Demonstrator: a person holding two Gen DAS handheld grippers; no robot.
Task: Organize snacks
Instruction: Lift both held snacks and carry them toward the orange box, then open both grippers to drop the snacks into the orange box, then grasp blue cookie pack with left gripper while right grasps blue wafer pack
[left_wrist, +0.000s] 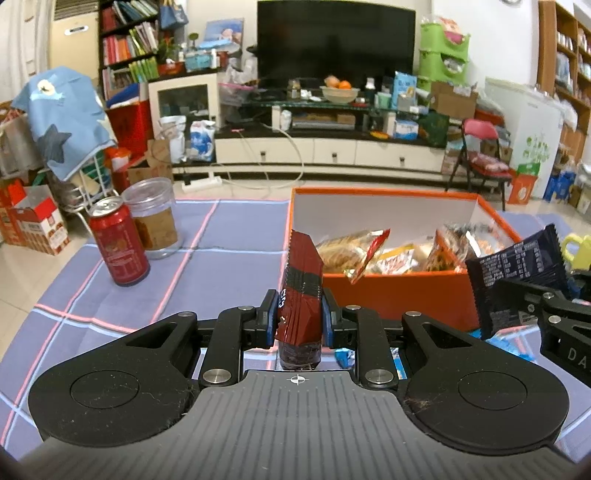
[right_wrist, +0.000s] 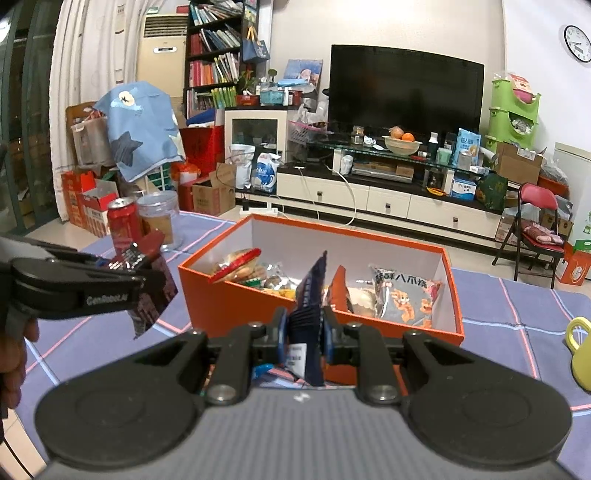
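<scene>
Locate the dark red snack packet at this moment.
The dark red snack packet is clamped upright in the left tongs, just short of the orange box, right of the red can.

The orange box (right_wrist: 321, 314) stands open-topped, its far half bare above the piled snack packets (right_wrist: 404, 295). A red can (left_wrist: 120, 245) and clear jar (left_wrist: 155, 218) crowd the tablecloth's (left_wrist: 221, 236) left edge, well apart.

The print on the dark packet (left_wrist: 517, 273) at right in the left wrist view is too small to read, the yellow object (right_wrist: 580, 350) is cut by the right edge of the right wrist view, and the blue wrapper (left_wrist: 347, 356) below the fingers is mostly hidden.
</scene>
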